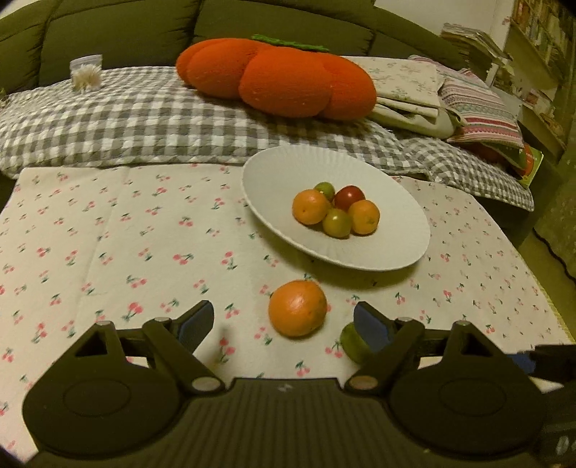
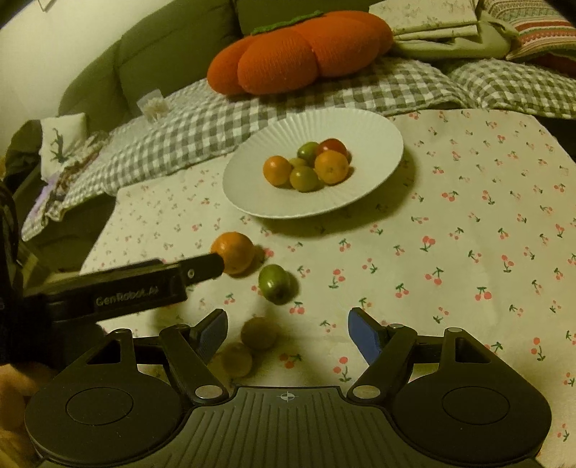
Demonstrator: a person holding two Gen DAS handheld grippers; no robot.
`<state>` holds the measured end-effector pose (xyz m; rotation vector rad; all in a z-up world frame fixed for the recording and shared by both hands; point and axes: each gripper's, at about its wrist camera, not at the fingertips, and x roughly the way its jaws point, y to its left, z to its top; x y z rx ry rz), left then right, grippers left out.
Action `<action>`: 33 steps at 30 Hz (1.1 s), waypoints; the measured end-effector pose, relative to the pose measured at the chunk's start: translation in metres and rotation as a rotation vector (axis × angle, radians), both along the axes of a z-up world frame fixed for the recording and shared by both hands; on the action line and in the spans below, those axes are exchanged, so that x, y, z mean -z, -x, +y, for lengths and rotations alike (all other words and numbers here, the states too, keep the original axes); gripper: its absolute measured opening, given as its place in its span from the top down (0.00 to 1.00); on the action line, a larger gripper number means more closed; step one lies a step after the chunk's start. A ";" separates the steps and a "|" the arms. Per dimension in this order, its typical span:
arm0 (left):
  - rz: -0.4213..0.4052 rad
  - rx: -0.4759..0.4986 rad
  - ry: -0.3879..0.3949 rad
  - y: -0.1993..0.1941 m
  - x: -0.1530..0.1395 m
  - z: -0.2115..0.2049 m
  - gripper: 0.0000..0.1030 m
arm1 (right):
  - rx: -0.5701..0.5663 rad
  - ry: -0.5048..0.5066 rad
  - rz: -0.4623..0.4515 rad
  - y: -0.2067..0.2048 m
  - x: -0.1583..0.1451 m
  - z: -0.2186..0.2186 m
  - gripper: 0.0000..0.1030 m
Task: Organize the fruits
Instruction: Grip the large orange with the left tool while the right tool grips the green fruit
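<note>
Both cameras sit low over the cloth-covered surface (image 1: 108, 234), each looking forward between its own tongs toward the sofa (image 1: 108, 32). The left wrist view faces the white plate (image 1: 273, 169) from the near side, with the loose orange (image 1: 298, 308) close in front of the left tongs (image 1: 284, 324). The right wrist view looks from further right and slightly higher, angled leftward, so the left tongs' finger shows from the side. Both views share the plate, the loose orange, the green fruit (image 2: 274, 283) beside it, and the orange pumpkin cushion (image 2: 298, 50).
</note>
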<state>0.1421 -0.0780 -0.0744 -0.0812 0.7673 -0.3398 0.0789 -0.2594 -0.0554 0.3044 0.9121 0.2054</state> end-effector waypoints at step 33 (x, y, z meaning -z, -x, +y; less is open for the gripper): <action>0.083 -0.127 0.105 0.010 -0.005 0.059 0.63 | -0.067 0.130 -0.068 -0.048 0.032 0.040 0.64</action>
